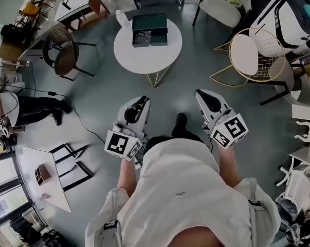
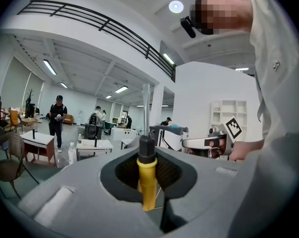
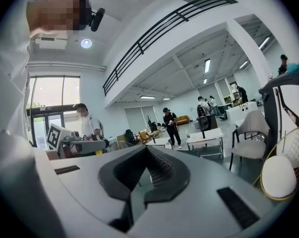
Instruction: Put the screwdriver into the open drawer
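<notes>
My left gripper [image 2: 148, 158] is shut on a screwdriver [image 2: 147, 177] with a yellow handle, a black collar and a thin metal shaft that points up out of the jaws. In the head view this left gripper [image 1: 139, 102] is held in front of the person's body, above the floor. My right gripper [image 1: 203, 94] is held level beside it. In its own view the right gripper [image 3: 146, 170] is shut with nothing between the jaws. A dark green drawer box [image 1: 149, 29] stands on a round white table [image 1: 129, 53] ahead, well away from both grippers.
A wicker chair [image 1: 62, 53] stands to the left and a gold wire chair [image 1: 257, 55] to the right of the table. A bottle [image 1: 122, 18] is beside the table. A cable [image 1: 85, 125] runs across the floor at left. A person sits at the far left.
</notes>
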A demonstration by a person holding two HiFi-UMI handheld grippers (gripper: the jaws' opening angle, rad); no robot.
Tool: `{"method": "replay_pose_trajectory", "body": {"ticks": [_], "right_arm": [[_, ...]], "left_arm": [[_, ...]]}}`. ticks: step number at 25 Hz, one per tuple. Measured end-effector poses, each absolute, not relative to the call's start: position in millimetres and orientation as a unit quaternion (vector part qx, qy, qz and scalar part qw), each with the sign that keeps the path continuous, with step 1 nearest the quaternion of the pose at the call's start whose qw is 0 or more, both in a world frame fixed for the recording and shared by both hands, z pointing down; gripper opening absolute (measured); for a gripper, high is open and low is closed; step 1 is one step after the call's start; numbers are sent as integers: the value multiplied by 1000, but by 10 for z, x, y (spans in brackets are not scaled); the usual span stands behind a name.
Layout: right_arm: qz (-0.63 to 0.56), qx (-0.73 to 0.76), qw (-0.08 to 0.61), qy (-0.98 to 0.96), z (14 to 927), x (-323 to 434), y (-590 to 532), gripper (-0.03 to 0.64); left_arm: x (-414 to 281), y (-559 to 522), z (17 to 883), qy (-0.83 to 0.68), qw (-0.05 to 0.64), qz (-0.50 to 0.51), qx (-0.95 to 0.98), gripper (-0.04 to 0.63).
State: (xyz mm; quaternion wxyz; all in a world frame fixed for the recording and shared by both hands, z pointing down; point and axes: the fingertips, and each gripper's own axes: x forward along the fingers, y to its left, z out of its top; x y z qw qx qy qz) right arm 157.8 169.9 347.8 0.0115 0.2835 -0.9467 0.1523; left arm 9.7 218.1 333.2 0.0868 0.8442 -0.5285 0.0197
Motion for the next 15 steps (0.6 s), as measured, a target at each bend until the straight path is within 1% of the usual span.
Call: {"method": "replay_pose_trajectory", "body": {"ticks": [4, 7, 15], "right_arm": [[157, 280, 12, -947, 3531, 1759, 1469, 6], [166, 282, 9, -945, 3579, 1834, 1335, 6], [172, 281, 13, -944, 3662, 1742, 1174, 6]], "left_arm": [[286, 1977, 3375, -532, 96, 22, 841, 48], [365, 1874, 3381, -533, 90, 34, 841, 48], [185, 1642, 3528, -552, 101, 49, 826, 48]]}}
